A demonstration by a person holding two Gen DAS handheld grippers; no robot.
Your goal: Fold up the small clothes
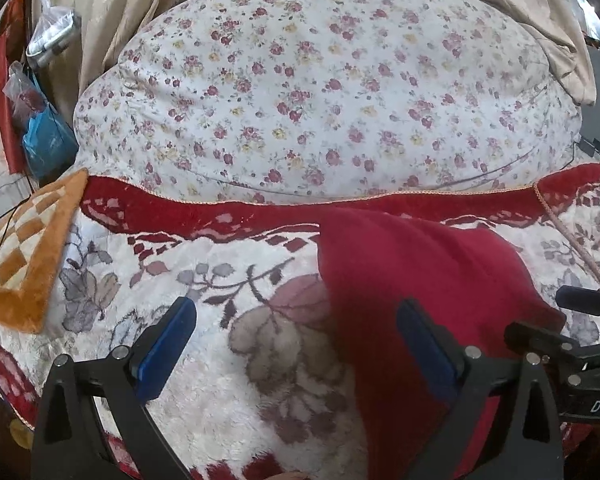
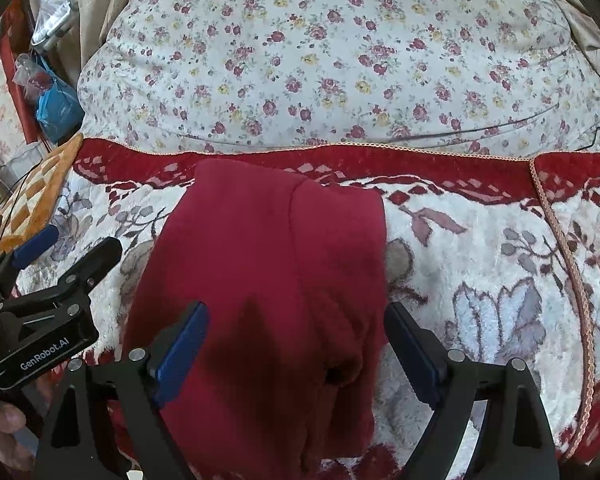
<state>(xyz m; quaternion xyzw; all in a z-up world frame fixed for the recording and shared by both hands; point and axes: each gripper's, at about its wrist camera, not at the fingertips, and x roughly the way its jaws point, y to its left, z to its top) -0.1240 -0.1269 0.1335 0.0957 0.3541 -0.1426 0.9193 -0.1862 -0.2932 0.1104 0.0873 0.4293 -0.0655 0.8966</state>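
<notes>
while a red garment lies flat, seemingly folded, on a plush floral blanket, the right hand-held gripper hovers over its near end, jaws wide and empty; the left hand-held gripper, also open, waits at its left edge, likely ready for another fold.

Matt red knit garment lies on fluffy plush blanket.

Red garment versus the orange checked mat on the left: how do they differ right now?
The red garment is plain dark red; the orange checked mat has orange and cream squares. The garment lies mid-blanket, below the open right gripper; the mat sits at the blanket's left edge, beyond the left gripper. The garment is creased and rumpled; the mat lies flat. Both rest on the blanket.
</notes>
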